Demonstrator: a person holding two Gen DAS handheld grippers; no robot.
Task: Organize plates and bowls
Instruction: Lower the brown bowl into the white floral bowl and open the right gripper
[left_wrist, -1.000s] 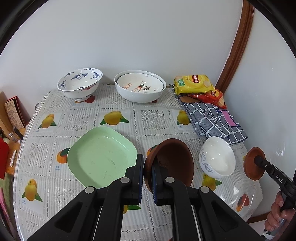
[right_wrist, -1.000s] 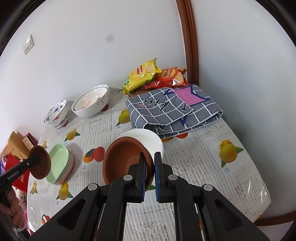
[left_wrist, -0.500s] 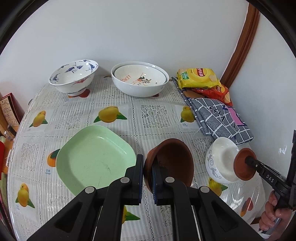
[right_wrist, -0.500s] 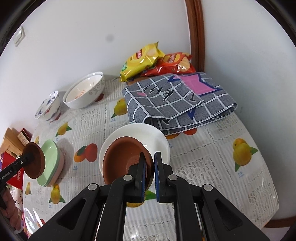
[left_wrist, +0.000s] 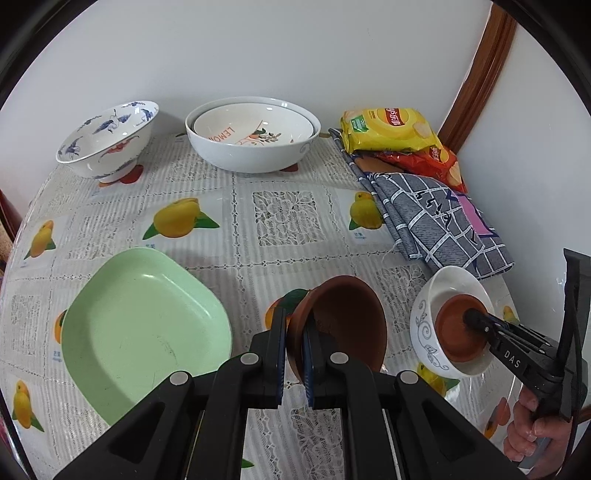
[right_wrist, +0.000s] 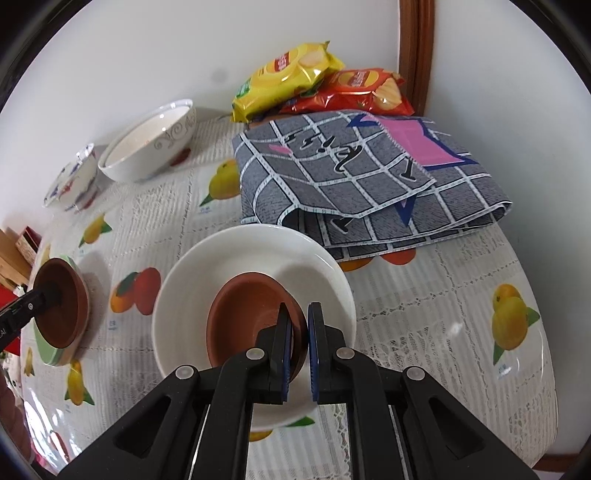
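My left gripper (left_wrist: 294, 334) is shut on the rim of a brown bowl (left_wrist: 343, 325) and holds it above the table, just right of the green plate (left_wrist: 140, 325). My right gripper (right_wrist: 298, 325) is shut on the rim of a second brown bowl (right_wrist: 247, 321), which sits inside the small white bowl (right_wrist: 221, 266). In the left wrist view that white bowl (left_wrist: 424, 325) stands near the table's right edge with the brown bowl (left_wrist: 454, 332) in it. In the right wrist view the left gripper's brown bowl (right_wrist: 62, 306) hangs over the green plate (right_wrist: 48, 350).
A blue-patterned bowl (left_wrist: 107, 144) and two nested white bowls (left_wrist: 251, 136) stand at the back by the wall. Yellow (left_wrist: 388, 129) and red (left_wrist: 432, 162) snack bags and a folded grey checked cloth (left_wrist: 436, 225) lie at the back right. The table edge is close on the right.
My right gripper has carried its brown bowl down into the small white bowl. My left gripper has moved forward over the table with its brown bowl still held.
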